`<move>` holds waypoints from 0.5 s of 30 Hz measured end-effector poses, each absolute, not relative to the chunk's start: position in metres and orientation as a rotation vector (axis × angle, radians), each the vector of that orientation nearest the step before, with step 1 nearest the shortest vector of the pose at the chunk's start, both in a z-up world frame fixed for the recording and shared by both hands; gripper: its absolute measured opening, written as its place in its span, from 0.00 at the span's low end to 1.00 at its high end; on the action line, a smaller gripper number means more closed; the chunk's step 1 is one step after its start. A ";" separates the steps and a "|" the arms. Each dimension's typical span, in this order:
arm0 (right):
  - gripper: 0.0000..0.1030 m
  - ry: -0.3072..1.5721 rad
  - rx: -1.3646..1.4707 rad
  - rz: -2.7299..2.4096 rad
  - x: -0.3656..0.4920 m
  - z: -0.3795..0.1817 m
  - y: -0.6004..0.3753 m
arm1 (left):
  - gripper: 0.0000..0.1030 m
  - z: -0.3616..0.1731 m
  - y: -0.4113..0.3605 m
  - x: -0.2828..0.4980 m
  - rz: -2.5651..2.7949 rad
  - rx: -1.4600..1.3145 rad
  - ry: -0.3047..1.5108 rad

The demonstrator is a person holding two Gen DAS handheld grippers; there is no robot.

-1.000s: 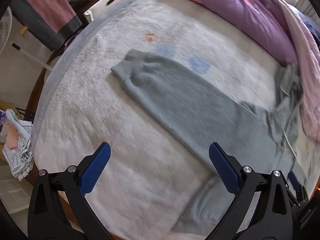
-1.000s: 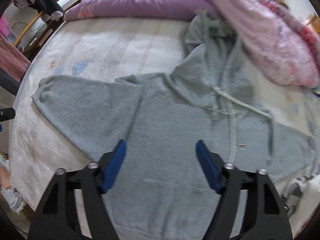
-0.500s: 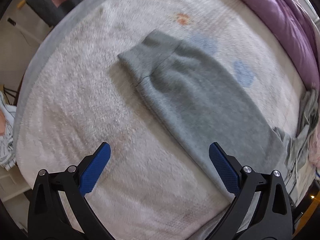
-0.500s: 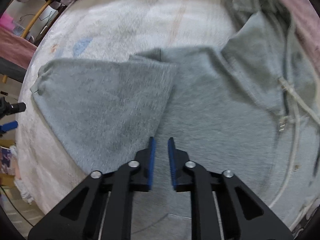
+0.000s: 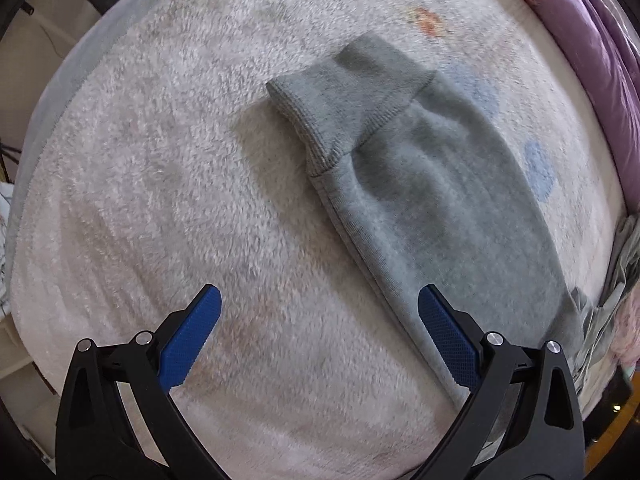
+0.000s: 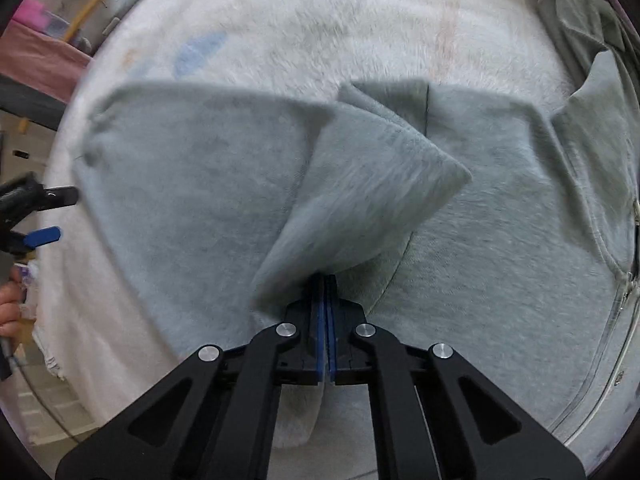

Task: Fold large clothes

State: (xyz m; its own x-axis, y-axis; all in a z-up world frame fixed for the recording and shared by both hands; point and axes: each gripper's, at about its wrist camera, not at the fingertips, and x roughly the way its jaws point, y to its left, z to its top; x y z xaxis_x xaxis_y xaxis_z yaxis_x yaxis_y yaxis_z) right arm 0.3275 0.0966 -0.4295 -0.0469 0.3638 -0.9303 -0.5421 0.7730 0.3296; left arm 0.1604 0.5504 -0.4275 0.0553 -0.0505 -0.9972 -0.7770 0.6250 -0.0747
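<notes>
The grey hoodie (image 6: 500,240) lies spread on the bed (image 5: 200,160) – the right gripper (image 6: 325,284) has its jaws clamped on a pinched fold near the armpit; the left gripper (image 5: 320,320) hovers, jaws apart, beside the sleeve (image 5: 420,184)

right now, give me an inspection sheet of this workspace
surface: white fleece blanket on a bed
job's things: grey hoodie spread flat; sleeve stretched out, cuff flat
clutter: purple quilt at the bed edge
grippers: left gripper open above the blanket beside the sleeve; right gripper shut on a pinched-up fold of the hoodie near the armpit
cables: white drawstring on the hoodie; no cable on the bed
surroundings: pink cloth off the bed
</notes>
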 end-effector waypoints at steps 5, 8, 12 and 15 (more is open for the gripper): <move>0.00 1.504 -0.089 0.690 0.336 -0.434 0.094 | 0.95 -0.437 0.579 0.176 0.611 -0.847 1.383; 0.00 1.519 -0.109 0.666 0.337 -0.434 0.097 | 0.95 -0.438 0.599 0.193 0.612 -0.887 1.328; 0.00 1.531 -0.077 0.654 0.340 -0.443 0.108 | 0.95 -0.458 0.615 0.211 0.656 -0.890 1.398; 0.00 1.550 -0.056 0.643 0.344 -0.447 0.105 | 0.94 -0.461 0.615 0.226 0.698 -0.802 1.440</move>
State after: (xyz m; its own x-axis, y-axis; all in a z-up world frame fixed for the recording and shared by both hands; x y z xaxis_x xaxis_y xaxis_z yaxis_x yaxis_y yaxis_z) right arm 0.3440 0.1049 -0.4468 -0.1065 0.3469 -0.9318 -0.4151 0.8361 0.3587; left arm 0.2259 0.6145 -0.4608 0.0269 -0.0588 -0.9979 -0.8194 0.5704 -0.0557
